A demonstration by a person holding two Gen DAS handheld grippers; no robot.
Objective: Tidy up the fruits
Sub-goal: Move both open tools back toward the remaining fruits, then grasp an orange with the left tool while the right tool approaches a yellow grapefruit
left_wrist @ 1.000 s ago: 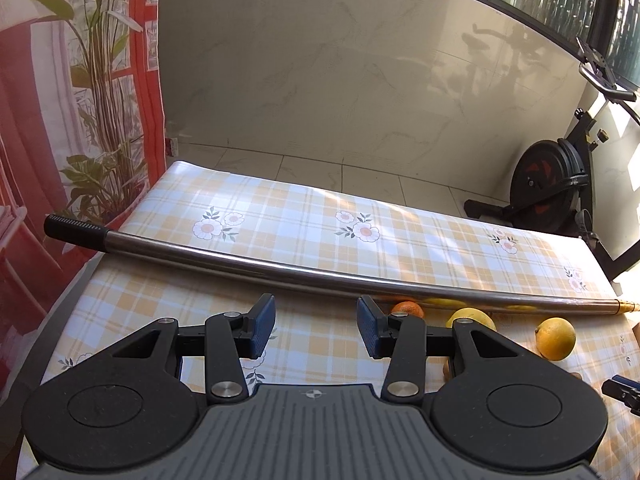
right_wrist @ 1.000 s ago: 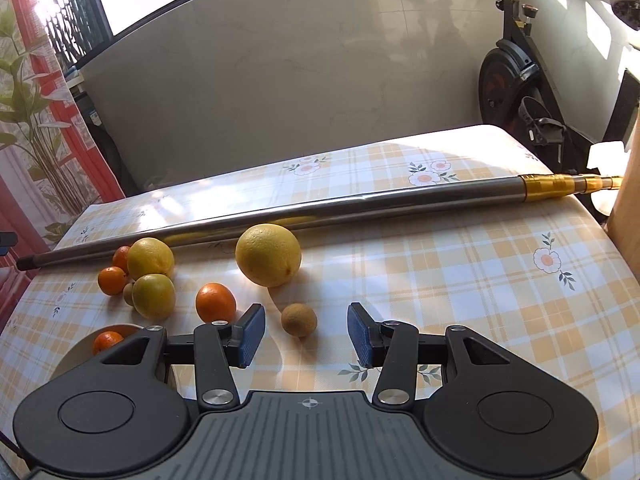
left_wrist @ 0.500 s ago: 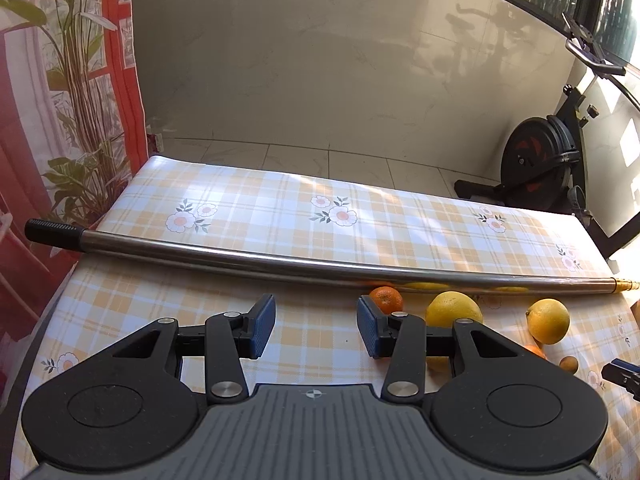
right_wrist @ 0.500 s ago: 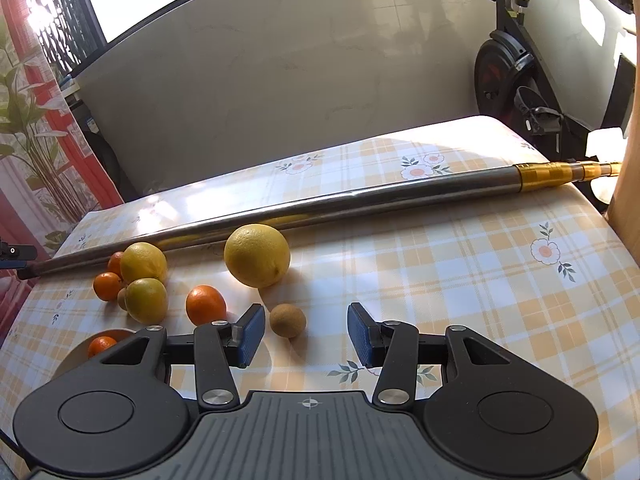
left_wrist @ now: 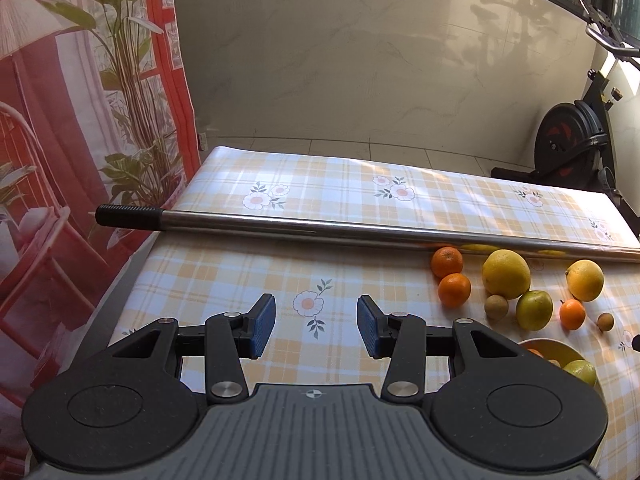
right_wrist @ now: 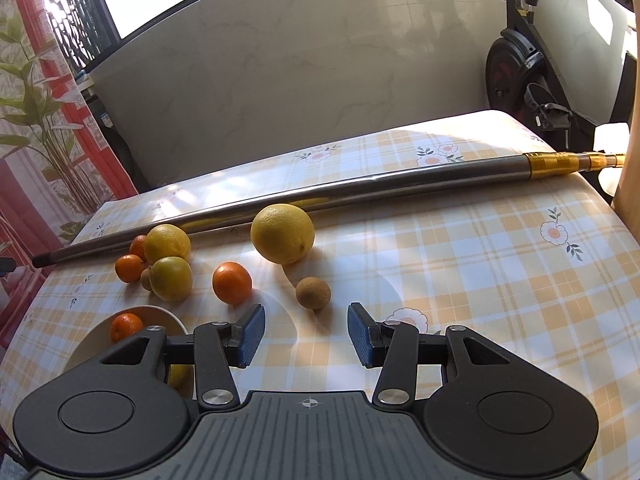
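Several fruits lie loose on the checked tablecloth. A big yellow citrus point(right_wrist: 282, 233) sits in front of the pole, with a small brown fruit point(right_wrist: 313, 293) and a tangerine point(right_wrist: 232, 283) nearer me. A yellow-green fruit point(right_wrist: 171, 278), a lemon point(right_wrist: 167, 242) and small tangerines point(right_wrist: 129, 268) cluster to the left. A cream bowl point(right_wrist: 94, 338) at lower left holds a tangerine point(right_wrist: 126, 327). My right gripper point(right_wrist: 303, 336) stands open just short of the brown fruit, nothing between its pads. My left gripper point(left_wrist: 316, 330) stands open over bare cloth, left of the same fruits point(left_wrist: 506, 274) and bowl point(left_wrist: 554, 350).
A long steel pole point(right_wrist: 360, 190) with a gold end point(right_wrist: 560, 162) and a black grip point(left_wrist: 128, 215) lies across the table behind the fruit. An exercise bike point(left_wrist: 572, 144) stands on the floor at the right, a printed curtain point(left_wrist: 80, 120) at the left.
In the left wrist view the fruits and bowl have come into sight at the right as the left gripper shifted. The right gripper has barely moved. Both jaws stay as wide as before.
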